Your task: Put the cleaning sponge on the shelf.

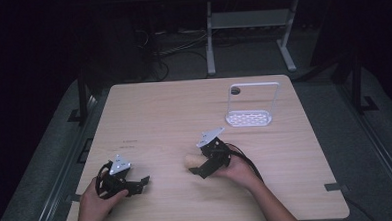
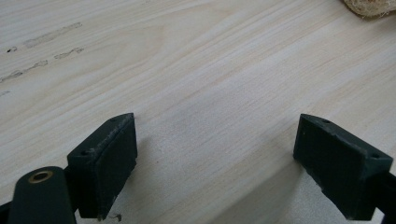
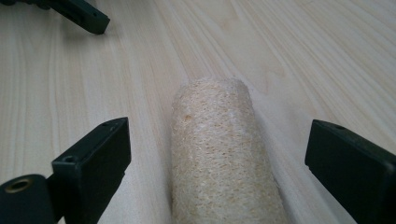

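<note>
The loofah roll (image 3: pixel 224 154) lies between the spread jaws of the right hand-held gripper (image 3: pixel 219 172), and closing off-centre could roll it away across the table (image 1: pixel 149 117).

The high view looks forward and down over the whole table (image 1: pixel 149 107) from the person's side. Each gripper view skims the wood close up along its jaws; the right one faces the loofah (image 3: pixel 219 154), whose edge the left view shares.

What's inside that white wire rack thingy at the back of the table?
The white wire rack looks empty: its perforated base is bare, and light wooden table shows through its frame. A dark round spot sits by its top left corner; what it is stays unclear.
</note>
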Available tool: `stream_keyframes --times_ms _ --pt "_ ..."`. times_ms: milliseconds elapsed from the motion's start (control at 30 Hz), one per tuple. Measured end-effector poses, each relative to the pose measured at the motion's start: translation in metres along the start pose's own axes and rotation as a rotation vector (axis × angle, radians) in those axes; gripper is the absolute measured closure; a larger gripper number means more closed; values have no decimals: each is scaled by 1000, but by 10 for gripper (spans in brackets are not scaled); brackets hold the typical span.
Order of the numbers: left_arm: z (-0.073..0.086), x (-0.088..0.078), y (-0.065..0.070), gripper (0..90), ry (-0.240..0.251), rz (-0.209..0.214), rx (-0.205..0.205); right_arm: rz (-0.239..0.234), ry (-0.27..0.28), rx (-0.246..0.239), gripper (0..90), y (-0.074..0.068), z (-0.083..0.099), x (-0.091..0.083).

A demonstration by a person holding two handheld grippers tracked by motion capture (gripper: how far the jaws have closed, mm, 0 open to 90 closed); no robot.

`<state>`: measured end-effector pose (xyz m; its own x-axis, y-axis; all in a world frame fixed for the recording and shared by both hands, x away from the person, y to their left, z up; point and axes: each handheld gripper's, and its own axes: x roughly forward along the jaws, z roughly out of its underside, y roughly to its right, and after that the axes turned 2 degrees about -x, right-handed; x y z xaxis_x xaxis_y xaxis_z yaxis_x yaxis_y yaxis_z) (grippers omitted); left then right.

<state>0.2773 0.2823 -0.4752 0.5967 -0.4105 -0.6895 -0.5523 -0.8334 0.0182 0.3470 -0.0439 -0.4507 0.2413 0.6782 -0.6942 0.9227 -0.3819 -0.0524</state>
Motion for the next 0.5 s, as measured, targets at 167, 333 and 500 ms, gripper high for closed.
stream_keyframes --times_ms 167,333,500 --pt "0 0 0 130 0 0 0 -8 -20 2 71 0 2 7" --pt "0 0 0 130 0 0 0 -13 -41 -5 74 1 3 12" --pt "0 0 0 129 0 0 1 -14 -56 -11 74 -1 4 17"
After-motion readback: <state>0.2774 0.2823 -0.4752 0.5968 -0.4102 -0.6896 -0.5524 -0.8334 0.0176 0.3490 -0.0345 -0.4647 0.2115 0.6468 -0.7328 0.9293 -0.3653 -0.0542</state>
